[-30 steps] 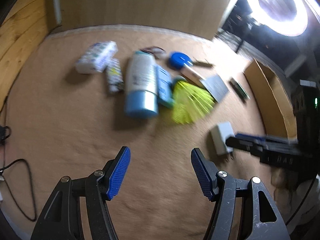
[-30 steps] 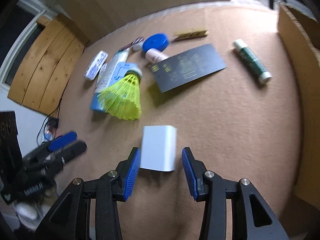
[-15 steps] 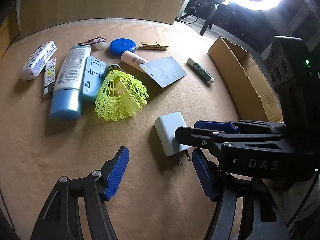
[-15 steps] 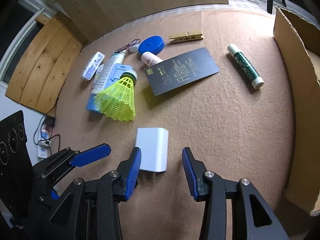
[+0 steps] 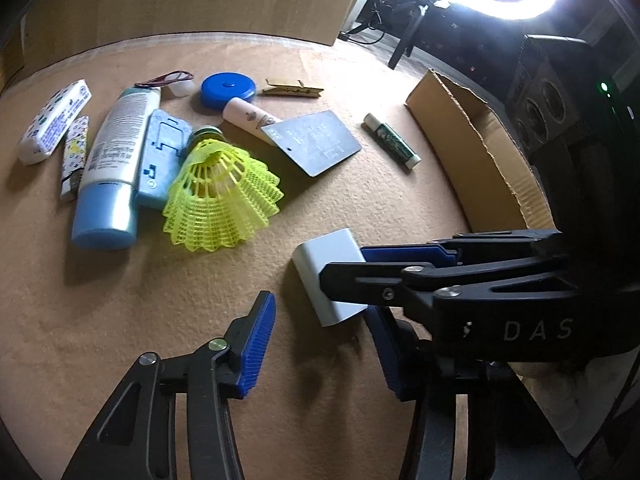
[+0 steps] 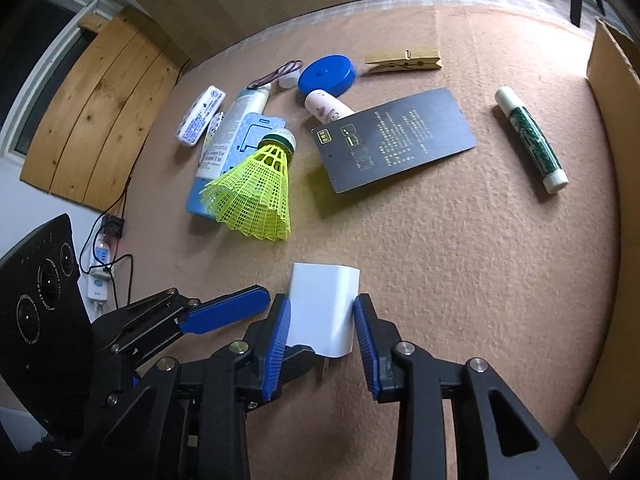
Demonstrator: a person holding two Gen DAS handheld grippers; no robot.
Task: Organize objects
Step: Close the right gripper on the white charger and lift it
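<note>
A white charger (image 6: 324, 308) lies on the tan felt table (image 6: 460, 260), with its prongs toward me. My right gripper (image 6: 322, 344) straddles it, and its closing blue pads touch both long sides. From the left wrist view the same charger (image 5: 328, 264) sits between that gripper's fingers (image 5: 408, 254), which reach in from the right. My left gripper (image 5: 322, 346) hovers just short of the charger, jaws narrowing with nothing between them. One of its blue fingers (image 6: 228, 314) shows beside the right gripper.
A yellow shuttlecock (image 5: 222, 200), a blue-capped tube (image 5: 110, 168), a blue lid (image 5: 228, 88), a clothespin (image 5: 294, 89) and a dark card (image 5: 316, 142) lie behind the charger. A glue stick (image 5: 392, 142) lies near the open cardboard box (image 5: 476, 148) at right.
The left gripper swung right toward the charger and its jaws narrowed. The right gripper slid forward around the charger and closed until its pads met the sides.
</note>
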